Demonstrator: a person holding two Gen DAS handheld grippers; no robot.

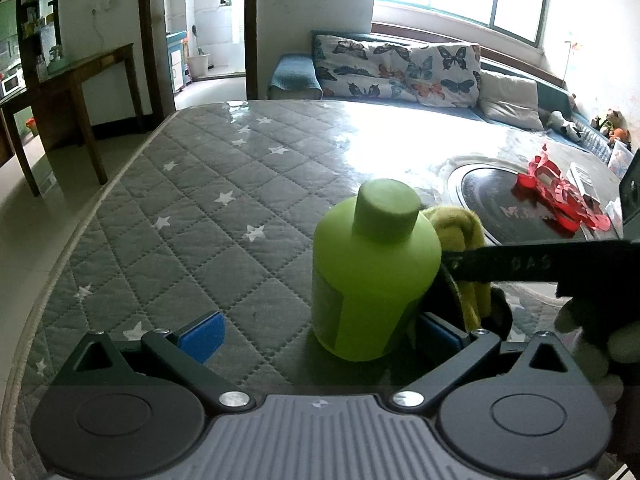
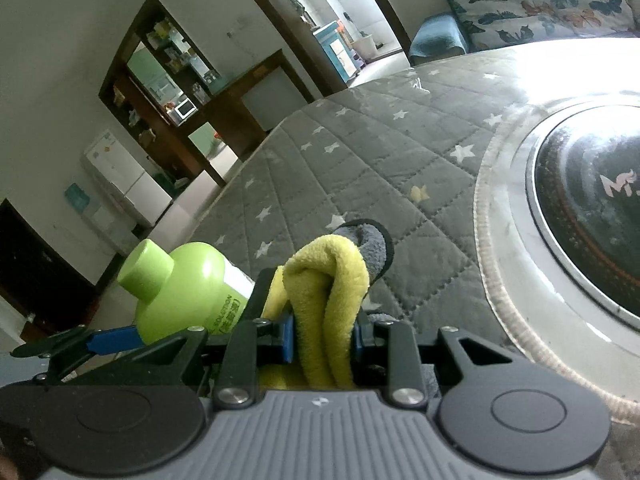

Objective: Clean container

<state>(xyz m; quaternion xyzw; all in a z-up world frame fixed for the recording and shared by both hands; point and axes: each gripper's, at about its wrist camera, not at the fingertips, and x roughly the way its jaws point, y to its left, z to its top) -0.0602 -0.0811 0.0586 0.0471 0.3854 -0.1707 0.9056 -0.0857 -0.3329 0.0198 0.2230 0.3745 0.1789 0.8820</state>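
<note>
Left wrist view: the left gripper (image 1: pixel 320 336) is spread wide around the upright green bottle (image 1: pixel 374 272) at lower centre, blue pads (image 1: pixel 202 334) clear of it. Right wrist view: the right gripper (image 2: pixel 322 336), tilted, is clenched on a yellow cloth (image 2: pixel 330 300), bottle at lower left.

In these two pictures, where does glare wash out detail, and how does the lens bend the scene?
Left wrist view: window light blows out the far quilted table cover; the green bottle stays clearly lit. Right wrist view: glare whitens the cover's upper right, beyond the dark round plate; the yellow cloth reads well. Both views: fisheye curves straight edges near the borders.
</note>
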